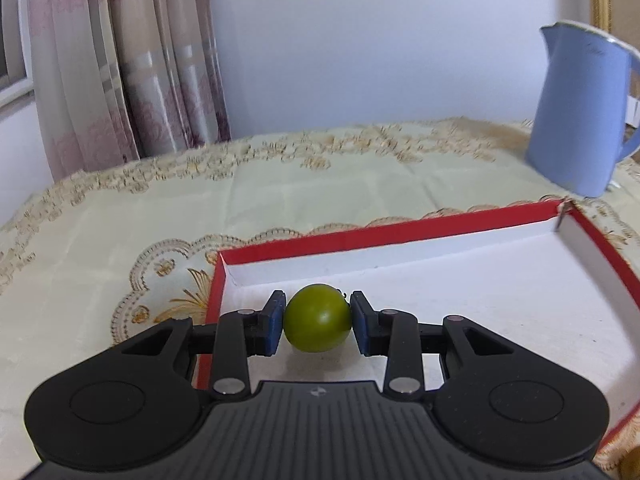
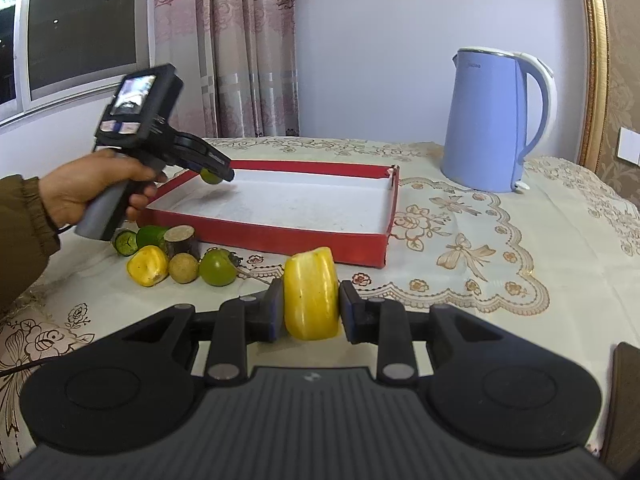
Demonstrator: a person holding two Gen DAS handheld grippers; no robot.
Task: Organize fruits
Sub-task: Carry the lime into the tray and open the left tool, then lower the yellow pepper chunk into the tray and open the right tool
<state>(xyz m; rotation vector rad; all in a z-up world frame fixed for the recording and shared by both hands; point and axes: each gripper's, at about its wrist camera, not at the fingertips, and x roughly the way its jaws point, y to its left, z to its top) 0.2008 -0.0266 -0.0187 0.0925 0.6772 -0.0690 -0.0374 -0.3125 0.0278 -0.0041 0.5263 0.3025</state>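
My left hand-held gripper (image 1: 318, 320) is clamped on a small round green fruit (image 1: 318, 318), its blue pads pressed against either side. I see it held over the near left corner of the shallow red cardboard box with a white inside (image 1: 440, 228), above the white floor rather than resting on it. From the right wrist view, the same hand-held gripper (image 2: 214, 174) sits in a person's hand (image 2: 100, 192) with an olive sleeve, and the green fruit (image 2: 211, 177) hangs just inside the box's left rim (image 2: 280, 236).

My right hand-held gripper (image 2: 311, 308) is closed on a yellow, blocky piece of fruit with a waxy skin (image 2: 311, 296), standing upright between the pads, in front of the red box and outside it.

Left of that piece, on the cream embroidered tablecloth covering the table (image 2: 520, 248), a loose cluster of fruit lies just in front of the box's near wall: a cut yellow chunk (image 2: 147, 266), a small round tan fruit (image 2: 183, 267), a round green fruit with a stem (image 2: 218, 266), a short dark cylindrical piece with a pale cut top (image 2: 181, 240), a green fruit behind it (image 2: 152, 235), and a cut green slice (image 2: 125, 243).

Beyond the box's far right corner stands a light blue electric kettle with a white handle (image 2: 492, 120), apart from the box. Patterned pink curtains (image 2: 240, 48) hang behind the table.
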